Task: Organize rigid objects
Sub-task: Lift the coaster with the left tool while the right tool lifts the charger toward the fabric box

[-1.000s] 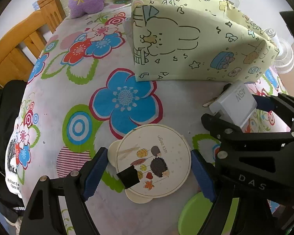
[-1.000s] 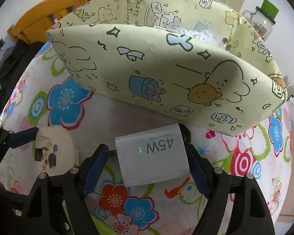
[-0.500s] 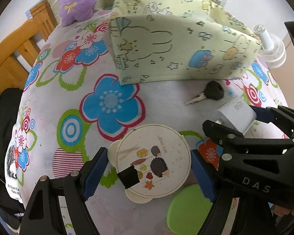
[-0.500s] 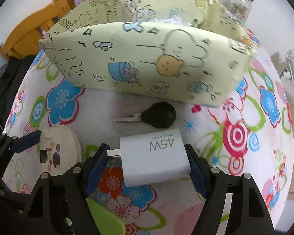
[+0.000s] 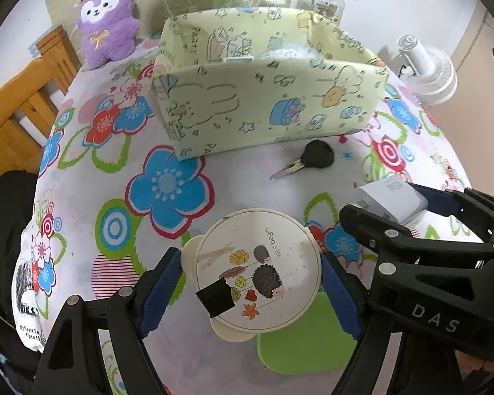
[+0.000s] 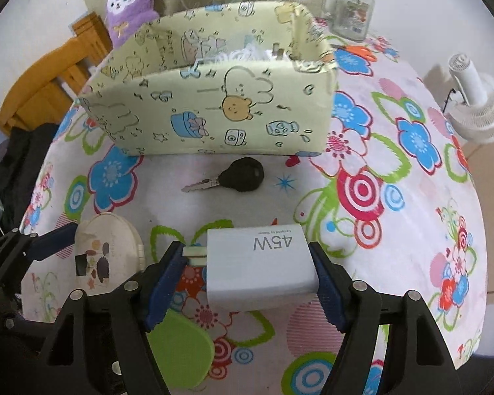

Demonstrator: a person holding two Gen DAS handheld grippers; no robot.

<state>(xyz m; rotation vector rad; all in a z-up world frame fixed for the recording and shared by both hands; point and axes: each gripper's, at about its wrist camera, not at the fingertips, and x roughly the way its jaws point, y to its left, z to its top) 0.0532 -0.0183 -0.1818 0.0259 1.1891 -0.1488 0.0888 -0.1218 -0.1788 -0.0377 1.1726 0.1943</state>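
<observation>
A round cream case (image 5: 266, 240) with a hedgehog picture on its lid sits between the blue pads of my left gripper (image 5: 247, 273), which is shut on it above the flowered tablecloth. My right gripper (image 6: 245, 256) grips a white 45W charger (image 6: 260, 270), one pad on its side and the other at its prongs, and its jaws are closing on it. From the left wrist view the charger (image 5: 388, 194) and the right gripper (image 5: 392, 205) show at the right. A black-headed key (image 6: 240, 176) lies on the cloth in front of the pale yellow cartoon box (image 6: 214, 108).
The box holds something white. Behind it are a purple plush (image 5: 105, 16), a green-lidded glass jar (image 5: 329, 0) and a green fan. A white desk fan (image 5: 425, 69) stands at the right edge, a wooden chair (image 5: 16, 105) at the left. A green lid (image 5: 306, 339) lies below the grippers.
Both grippers have pulled back and up from the box with their objects still held. The key, hidden before, has come into view on the cloth. The right gripper has rolled.
</observation>
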